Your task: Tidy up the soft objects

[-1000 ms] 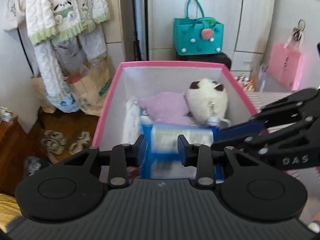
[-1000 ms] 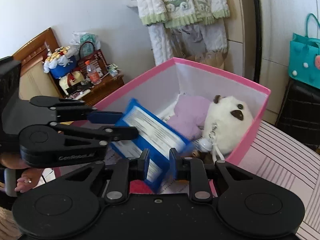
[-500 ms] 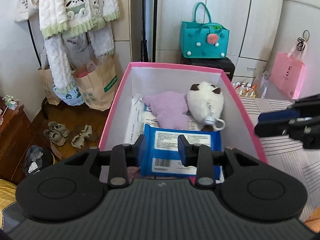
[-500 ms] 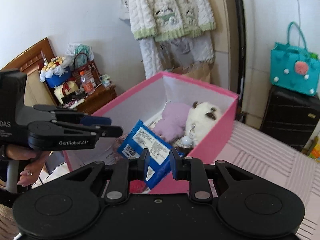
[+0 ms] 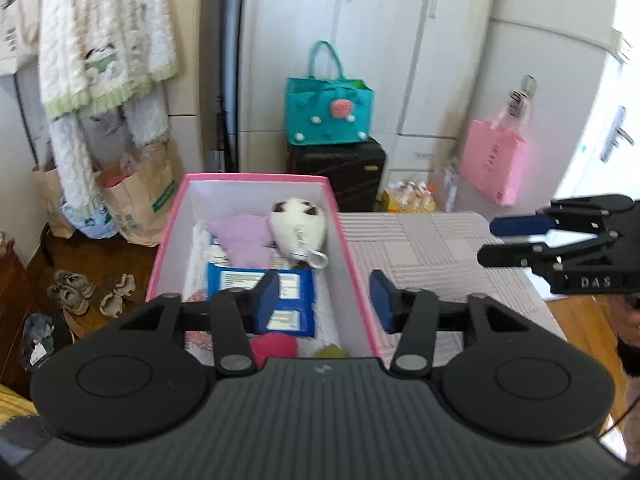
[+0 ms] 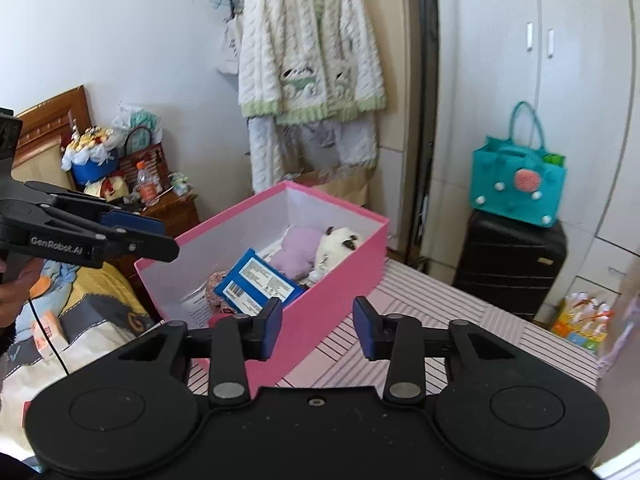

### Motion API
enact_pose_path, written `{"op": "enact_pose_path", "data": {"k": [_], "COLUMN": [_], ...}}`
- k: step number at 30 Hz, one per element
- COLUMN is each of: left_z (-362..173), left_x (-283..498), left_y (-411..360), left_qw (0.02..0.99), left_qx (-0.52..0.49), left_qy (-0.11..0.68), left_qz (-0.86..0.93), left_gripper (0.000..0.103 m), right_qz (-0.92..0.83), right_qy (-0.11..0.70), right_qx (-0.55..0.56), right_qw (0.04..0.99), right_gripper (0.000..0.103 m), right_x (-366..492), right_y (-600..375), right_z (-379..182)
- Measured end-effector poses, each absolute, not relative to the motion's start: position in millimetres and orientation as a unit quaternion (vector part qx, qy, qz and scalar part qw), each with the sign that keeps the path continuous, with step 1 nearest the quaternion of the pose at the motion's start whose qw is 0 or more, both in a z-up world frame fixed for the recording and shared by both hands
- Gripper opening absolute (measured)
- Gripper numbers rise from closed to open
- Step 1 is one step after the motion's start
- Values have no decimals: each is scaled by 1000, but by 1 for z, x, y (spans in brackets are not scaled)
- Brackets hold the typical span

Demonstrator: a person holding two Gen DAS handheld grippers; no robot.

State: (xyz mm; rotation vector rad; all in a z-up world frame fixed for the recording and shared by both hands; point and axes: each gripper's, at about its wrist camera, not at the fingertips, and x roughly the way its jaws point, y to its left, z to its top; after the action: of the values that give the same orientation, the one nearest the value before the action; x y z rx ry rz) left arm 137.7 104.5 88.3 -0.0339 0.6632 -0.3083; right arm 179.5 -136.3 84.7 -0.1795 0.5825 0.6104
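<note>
Though just opening, both tongs, left (image 5: 323, 295) and right (image 6: 317, 327), hold nothing.

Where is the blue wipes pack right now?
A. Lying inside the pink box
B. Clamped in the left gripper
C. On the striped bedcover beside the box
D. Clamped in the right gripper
A: the blue wipes pack lies in the pink box by the purple plush, while the left gripper and right gripper are both open and empty.
</note>
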Motion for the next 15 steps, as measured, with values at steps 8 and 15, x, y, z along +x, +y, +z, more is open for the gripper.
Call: {"op": "enact_pose_path", "data": {"k": [8,15], "left_z": [105,105], "left_x": [105,86], "left_y": [91,80], "left_qw": [934,939], "left_qx": [-22,-18], "left_qy": [316,312], "left_qz": [-162,-146], "left_gripper": [78,103], "right_qz": [265,248], "right_qy": [273,259], "right_qx": [-82,-58], "right_qw": [921,932], "right_gripper": [67,103], "right_x": [139,114], "right_y": [-167,-184], "right_z": [102,104]}}
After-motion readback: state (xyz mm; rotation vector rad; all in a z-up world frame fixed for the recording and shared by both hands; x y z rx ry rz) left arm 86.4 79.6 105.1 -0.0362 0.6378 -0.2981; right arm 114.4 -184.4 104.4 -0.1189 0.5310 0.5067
